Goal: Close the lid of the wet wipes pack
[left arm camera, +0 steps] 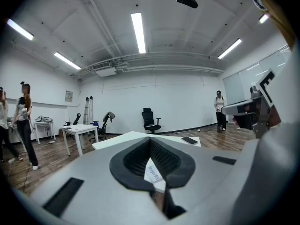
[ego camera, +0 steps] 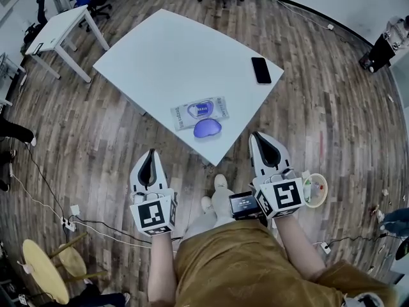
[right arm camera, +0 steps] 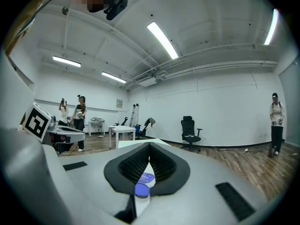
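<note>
Wood-floored office, white table (ego camera: 172, 50): wet wipes pack (ego camera: 199, 112), blue lid (ego camera: 208, 128) lying open. I hold left gripper (ego camera: 152, 152) and right gripper (ego camera: 256, 135) short of the pack, jaws together, empty; closing looks entirely outstanding.

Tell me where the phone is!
In the head view, the phone lies near the table's right edge, beyond and to the right of the wipes pack.

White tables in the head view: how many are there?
2. A large table straight ahead, under the wipes pack and phone; a smaller table at upper left. Others may lie out of frame.
</note>
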Available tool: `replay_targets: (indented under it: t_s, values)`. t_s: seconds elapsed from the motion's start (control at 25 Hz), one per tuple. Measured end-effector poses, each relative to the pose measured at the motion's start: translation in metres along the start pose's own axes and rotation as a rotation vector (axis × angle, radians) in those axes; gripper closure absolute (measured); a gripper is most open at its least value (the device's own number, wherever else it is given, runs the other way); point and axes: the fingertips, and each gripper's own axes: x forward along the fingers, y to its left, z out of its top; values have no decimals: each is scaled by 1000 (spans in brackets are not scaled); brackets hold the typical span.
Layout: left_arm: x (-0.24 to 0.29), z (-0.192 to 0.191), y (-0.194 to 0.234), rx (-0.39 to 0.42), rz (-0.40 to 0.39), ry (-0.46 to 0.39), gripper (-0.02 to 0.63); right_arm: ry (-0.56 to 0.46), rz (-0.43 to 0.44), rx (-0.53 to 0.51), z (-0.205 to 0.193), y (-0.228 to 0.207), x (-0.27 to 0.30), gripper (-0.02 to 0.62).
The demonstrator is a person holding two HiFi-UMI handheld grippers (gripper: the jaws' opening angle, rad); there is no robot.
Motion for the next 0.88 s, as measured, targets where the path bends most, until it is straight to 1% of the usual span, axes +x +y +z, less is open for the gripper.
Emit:
replay_targets:
  t_s: [0.24, 0.48, 0.64, 0.88]
  values:
    - [20, -1, 1, 3, 5, 14, 601, 9, 9, 10, -5, -11, 20, 588]
    - [40, -4, -3, 3, 17, 39, 601, 29, 37, 17, -13, -22, 40, 588]
    - [58, -5, -4, 9, 23, 52, 601, 38, 54, 1, -17, -29, 60, 588]
    - [82, 4, -8, 21, 38, 54, 603, 34, 76, -5, -14, -45, 80, 588]
